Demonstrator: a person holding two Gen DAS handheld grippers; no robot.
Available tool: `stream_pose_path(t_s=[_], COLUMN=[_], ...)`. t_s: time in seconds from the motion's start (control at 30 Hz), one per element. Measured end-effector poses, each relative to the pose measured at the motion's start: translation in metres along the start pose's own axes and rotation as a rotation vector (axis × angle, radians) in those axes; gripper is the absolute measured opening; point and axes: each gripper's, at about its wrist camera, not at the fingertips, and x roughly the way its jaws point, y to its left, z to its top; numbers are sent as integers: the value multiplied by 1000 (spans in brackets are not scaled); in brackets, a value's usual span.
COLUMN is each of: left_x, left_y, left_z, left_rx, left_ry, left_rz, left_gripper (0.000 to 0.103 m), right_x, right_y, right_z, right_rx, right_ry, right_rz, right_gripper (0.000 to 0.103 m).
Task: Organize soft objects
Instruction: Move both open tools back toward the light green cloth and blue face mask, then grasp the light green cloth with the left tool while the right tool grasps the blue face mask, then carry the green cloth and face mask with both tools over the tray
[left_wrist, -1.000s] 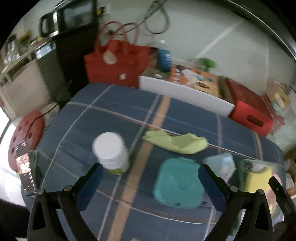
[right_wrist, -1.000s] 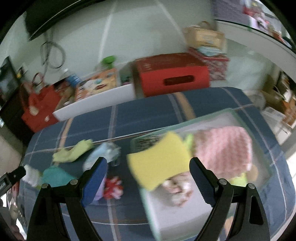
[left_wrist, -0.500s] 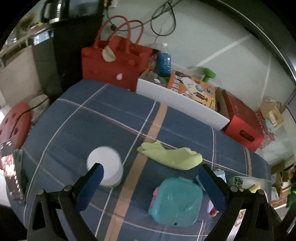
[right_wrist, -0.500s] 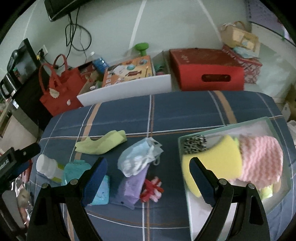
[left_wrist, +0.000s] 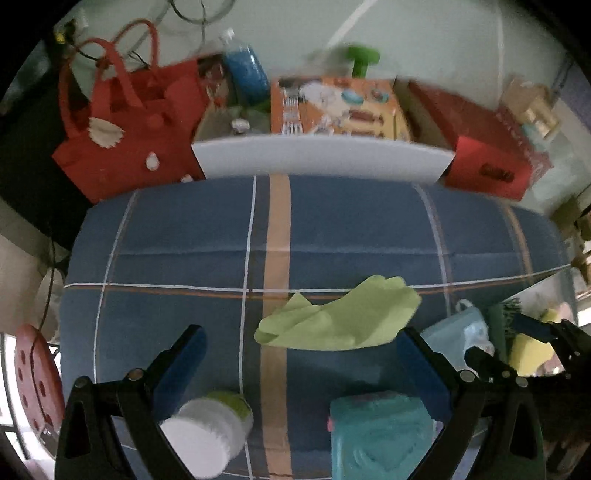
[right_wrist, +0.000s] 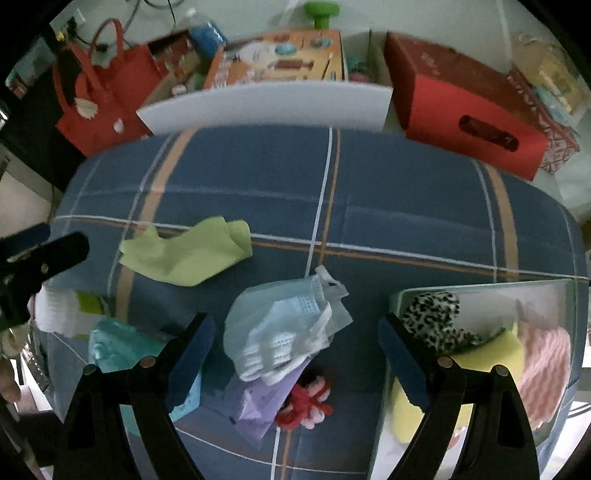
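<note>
Right wrist view: the right gripper (right_wrist: 295, 345), jaws wide apart and empty, hovers over a crumpled pale-blue face mask (right_wrist: 286, 328) lying between its fingers at twelve o'clock, long axis slanting toward one o'clock.

Lime-green cloth (right_wrist: 188, 254); blue plaid tablecloth (right_wrist: 388, 206); leopard-print fabric (right_wrist: 432, 314); pink towel (right_wrist: 546, 362).

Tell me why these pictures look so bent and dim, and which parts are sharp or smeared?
Both views come through fisheye lenses, so the blue checked table bulges like a barrel, ringed by black corners. Left view: dim, the far clutter smeared, the white jar soft. Right view: the green cloth and face masks fairly crisp, the bin hazy.
</note>
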Motion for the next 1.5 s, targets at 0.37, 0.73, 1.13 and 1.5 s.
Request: stream_pose_path(t_s=[0.37,0.73,1.13,1.5], left_x=[90,119,109,87], left_y=[4,9,-10,-5], left_z=[16,11,16,1], left_rx=[-130,-179,-128,-155], left_ry=[277,349,309,224], left_rz=[1,29,3,-89], left_gripper=[103,101,62,11], right_x=[44,43,41,21], right_y=[2,1,-2,-7], right_z=[9,10,6,1], right_rx=[0,-44,-79,-79], right_ry=[131,89,64,9], right_rz=[41,27,18,18], right_gripper=[91,64,25,9])
